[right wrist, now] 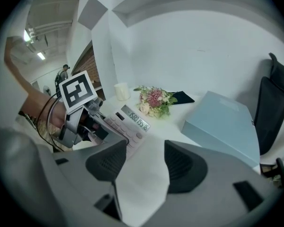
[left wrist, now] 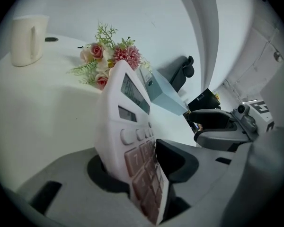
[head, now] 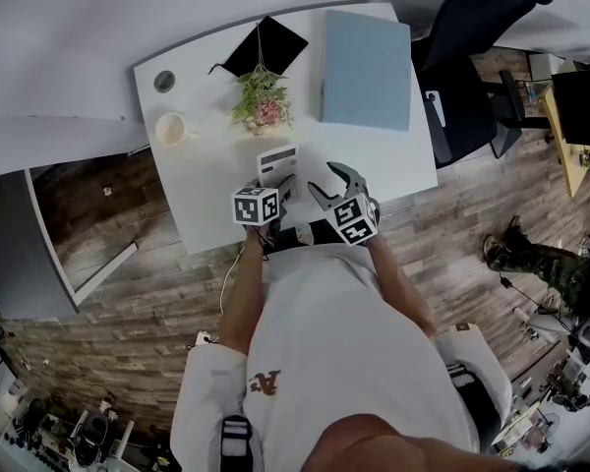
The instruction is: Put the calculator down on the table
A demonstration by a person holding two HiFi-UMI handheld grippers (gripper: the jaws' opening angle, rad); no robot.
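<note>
The white calculator (head: 277, 162) lies flat on the white table (head: 206, 175), display toward the flowers; the right gripper view shows it (right wrist: 128, 122) flat, with digits on its display. Its near end sits between the jaws of my left gripper (head: 283, 193). In the left gripper view the calculator (left wrist: 128, 126) stands edge-on between the pads of that gripper (left wrist: 142, 164), its keys against the right pad (left wrist: 177, 161), and I see no squeeze on it. My right gripper (head: 326, 180) hovers just right of it, and in its own view this gripper (right wrist: 142, 162) is open and holds nothing.
A pale blue box (head: 366, 67) lies at the table's back right. A bunch of flowers (head: 261, 101) lies beyond the calculator, a cream cup (head: 170, 128) to the left, and a black cap (head: 265, 47) at the back. A black chair (head: 462, 77) stands right of the table.
</note>
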